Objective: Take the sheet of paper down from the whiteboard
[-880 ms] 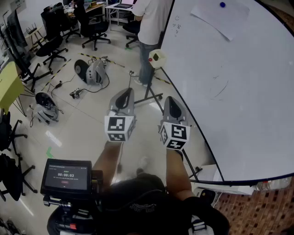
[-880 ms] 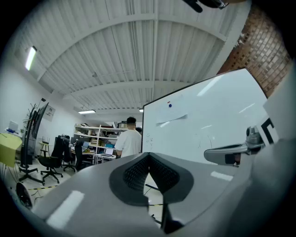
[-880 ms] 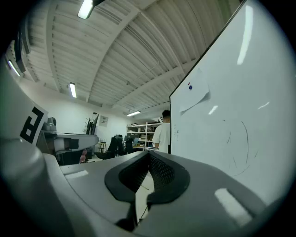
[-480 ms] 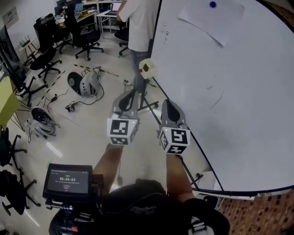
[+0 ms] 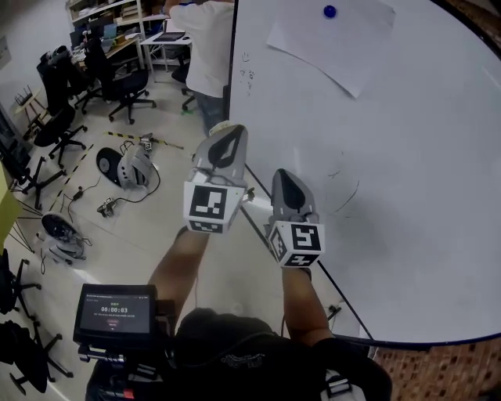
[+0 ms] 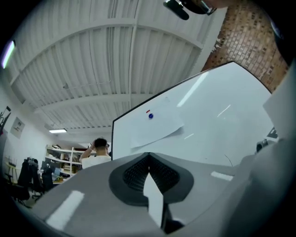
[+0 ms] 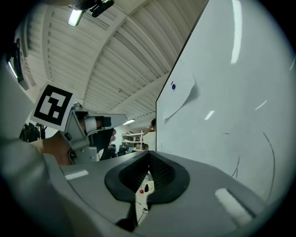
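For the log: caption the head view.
Shut left claw and right claw near the whiteboard; paper hangs higher under a blue magnet.

The whiteboard (image 5: 407, 196) bears a paper sheet (image 5: 333, 47) under a blue magnet (image 5: 329, 12).

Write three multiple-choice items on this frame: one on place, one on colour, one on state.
1. Where on the whiteboard does the sheet of paper hang?
A) at the bottom edge
B) in the middle
C) near the top edge

2. What colour is the magnet pinning it?
A) green
B) blue
C) yellow

3. How do the left gripper and right gripper stand?
A) both shut, empty
B) both open
C) both shut on the sheet

Answers:
1 C: the left gripper view shows it just under the board's top edge.
2 B: a blue dot sits at the sheet's top.
3 A: each gripper view shows the jaws together with nothing between.
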